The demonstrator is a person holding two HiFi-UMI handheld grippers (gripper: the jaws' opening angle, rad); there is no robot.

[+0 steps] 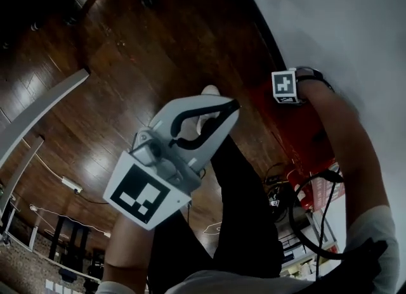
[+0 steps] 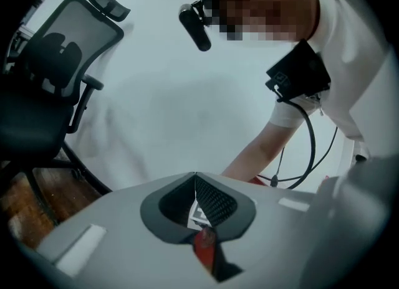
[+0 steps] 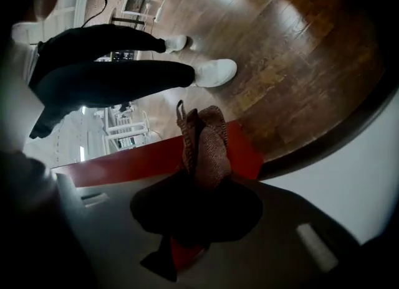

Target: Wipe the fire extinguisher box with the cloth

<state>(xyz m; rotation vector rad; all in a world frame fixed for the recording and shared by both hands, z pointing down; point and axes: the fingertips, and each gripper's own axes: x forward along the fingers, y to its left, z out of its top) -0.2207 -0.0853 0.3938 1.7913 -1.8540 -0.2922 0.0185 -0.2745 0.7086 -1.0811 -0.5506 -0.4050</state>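
The right gripper (image 3: 198, 182) has its 2 jaws clamped on a brownish woven cloth (image 3: 206, 138), which sticks out past the tips at the edge of the red fire extinguisher box (image 3: 124, 164) — whether cloth and box touch cannot be told. The box sits close to the white wall (image 1: 342, 20), with wooden floor (image 3: 293, 45) beyond it. The left gripper (image 2: 195, 177) is held apart from the box, its jaws pressed together on nothing — an office chair (image 2: 56, 76) stands off to one side.

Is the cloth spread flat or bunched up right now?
Bunched: the cloth sticks out in crumpled folds, pinched between the jaws of the right gripper.
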